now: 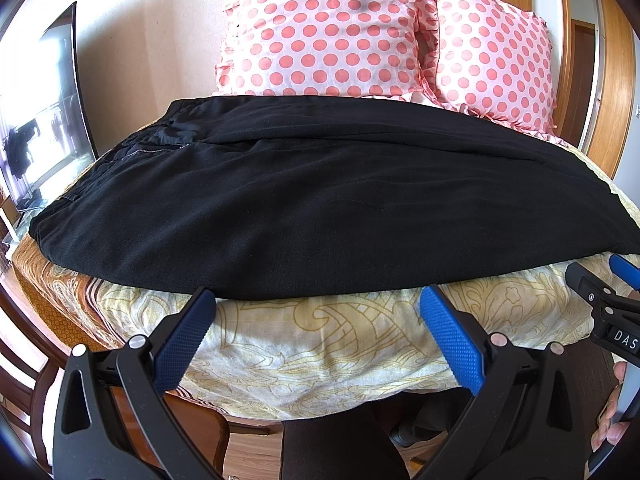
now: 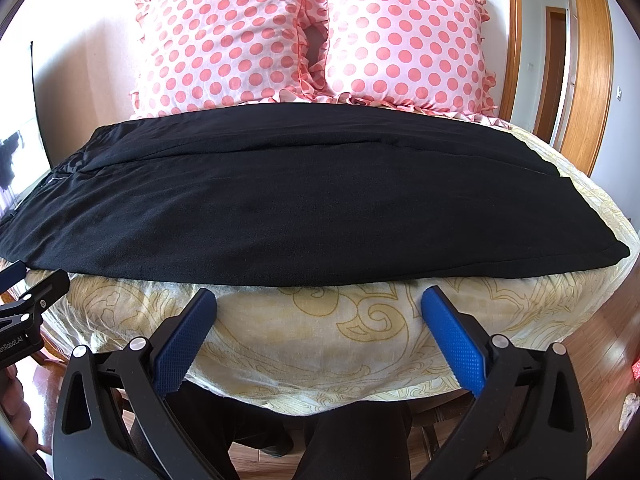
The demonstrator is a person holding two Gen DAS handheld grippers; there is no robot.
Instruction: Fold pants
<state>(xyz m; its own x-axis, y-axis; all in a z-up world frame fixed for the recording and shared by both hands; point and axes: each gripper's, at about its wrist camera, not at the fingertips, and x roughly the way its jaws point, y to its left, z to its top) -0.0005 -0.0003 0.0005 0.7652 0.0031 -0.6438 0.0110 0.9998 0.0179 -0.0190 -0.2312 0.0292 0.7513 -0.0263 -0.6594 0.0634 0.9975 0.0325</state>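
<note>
The black pants (image 1: 320,196) lay flat across the bed (image 1: 320,344) just beyond both empty, spread-apart tools, long axis crosswise, waistband nearer the left tool (image 1: 316,300), leg ends nearer the right tool (image 2: 318,302).

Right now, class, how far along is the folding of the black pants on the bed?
Done: the pants lie flat across the patterned sheet, waistband to the left, one leg apparently lying over the other. In hand: nothing; the left tongs and right tongs are open, short of the near edge. Left: the crosswise folds.
</note>
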